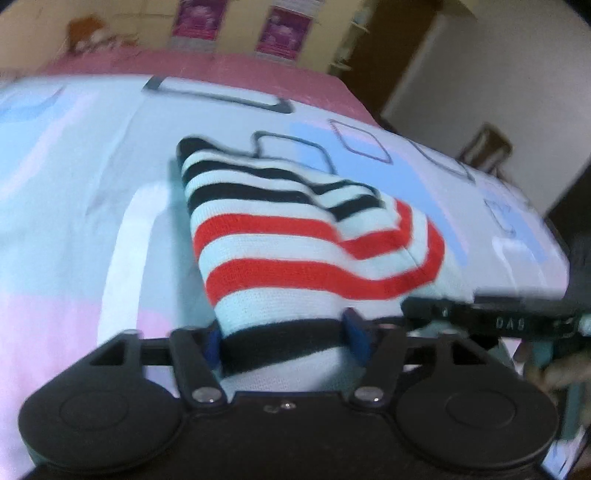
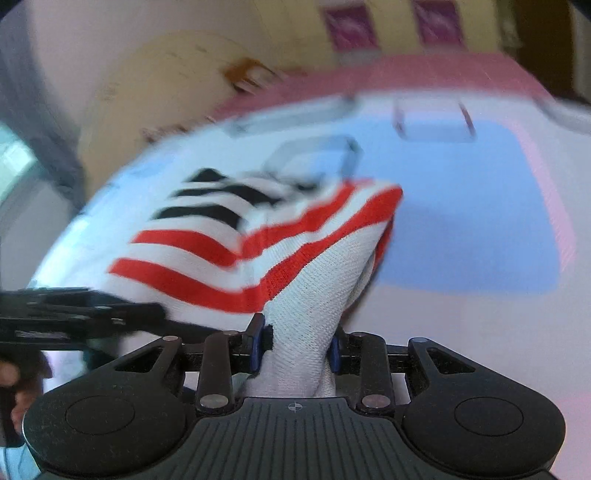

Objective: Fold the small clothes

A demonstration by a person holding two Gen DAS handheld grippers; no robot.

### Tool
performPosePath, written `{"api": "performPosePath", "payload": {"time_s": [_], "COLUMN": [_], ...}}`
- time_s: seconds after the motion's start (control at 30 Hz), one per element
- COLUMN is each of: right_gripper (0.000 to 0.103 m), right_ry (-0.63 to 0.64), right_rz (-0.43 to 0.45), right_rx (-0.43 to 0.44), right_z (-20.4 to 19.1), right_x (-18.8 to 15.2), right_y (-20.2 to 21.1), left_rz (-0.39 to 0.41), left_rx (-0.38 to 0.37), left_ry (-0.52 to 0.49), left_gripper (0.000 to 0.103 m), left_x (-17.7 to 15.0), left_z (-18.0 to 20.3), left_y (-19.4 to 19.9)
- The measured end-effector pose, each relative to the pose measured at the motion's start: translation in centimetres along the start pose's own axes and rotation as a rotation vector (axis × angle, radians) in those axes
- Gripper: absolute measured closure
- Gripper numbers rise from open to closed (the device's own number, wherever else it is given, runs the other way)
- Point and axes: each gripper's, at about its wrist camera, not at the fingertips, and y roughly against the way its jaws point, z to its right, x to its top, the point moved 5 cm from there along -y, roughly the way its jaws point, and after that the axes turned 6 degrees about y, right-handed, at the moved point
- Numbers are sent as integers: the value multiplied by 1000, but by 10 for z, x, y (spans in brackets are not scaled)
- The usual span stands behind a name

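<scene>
A small knitted garment [image 1: 295, 240] with white, red and black stripes lies partly folded on the pastel bed sheet [image 1: 74, 184]. Its near edge rises into my left gripper [image 1: 284, 339], where the black-striped hem fills the whole gap between the blue pads [image 1: 356, 336]. In the right wrist view the same garment [image 2: 229, 236] is bunched up at its white corner, and my right gripper [image 2: 297, 350] is shut on that bunch. Each gripper shows at the edge of the other's view, close beside it. Both frames are blurred.
The sheet [image 2: 461, 221] carries blue and pink patches and dark outlined rectangles. A pink bed cover [image 1: 221, 62] runs along the far side below a yellow wall with two purple posters [image 1: 280, 33]. The bed's right edge [image 1: 535, 229] drops to a dark floor. A hand [image 2: 7, 373] holds the left gripper's handle.
</scene>
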Motion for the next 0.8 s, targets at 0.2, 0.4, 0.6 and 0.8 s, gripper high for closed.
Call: {"api": "performPosePath", "payload": {"time_s": [0.2,0.4,0.6,0.8], "right_gripper": [65,44,77,93], "right_ry": [-106,-43,105,131], "right_rz": [2,151,38,-26], "right_rx": [57,-61,-117,-257], "right_z": [15,12,-6,12], "right_x": [4,42,60,54], "right_y": [5,46,-21,-40], "left_rz": [34,199,58,51], "left_rx": [11,48,-10,5], "left_ry": [-16,-130,-199,-287], "left_gripper": [14,33,51,52], "left_x": [2,23,36,26], "left_z": [-4,-10,9,16], "left_y": [9,50,-2,-5]}}
